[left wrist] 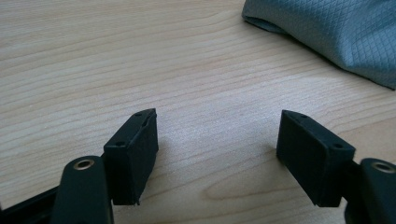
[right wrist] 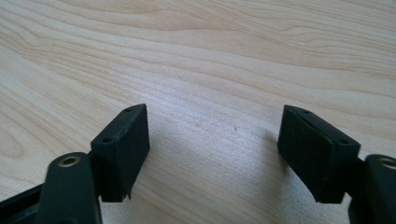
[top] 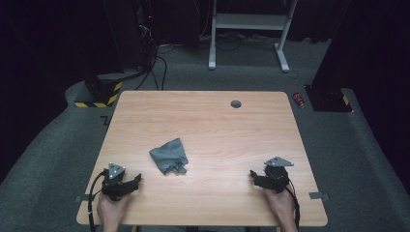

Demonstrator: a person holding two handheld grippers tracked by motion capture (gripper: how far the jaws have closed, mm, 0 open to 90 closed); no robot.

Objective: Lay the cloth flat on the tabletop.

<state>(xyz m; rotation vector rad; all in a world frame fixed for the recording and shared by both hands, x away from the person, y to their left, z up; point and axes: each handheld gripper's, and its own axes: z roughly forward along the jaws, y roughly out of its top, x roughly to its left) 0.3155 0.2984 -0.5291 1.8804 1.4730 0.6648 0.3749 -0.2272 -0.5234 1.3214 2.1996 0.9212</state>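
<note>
The left hand-held gripper (top: 126, 182) rests low at the near left of the light wooden bench (top: 217, 121), jaws spread wide with nothing between them. The right hand-held gripper (top: 261, 178) sits at the near right, equally wide and empty. The crumpled grey quilted cloth (top: 169, 155) lies a little left of the bench's middle, ahead and to the right of the left hand-held gripper, and well apart from the right one. The left is judged nearer. The cloth's long axis runs roughly away from the person.
</note>
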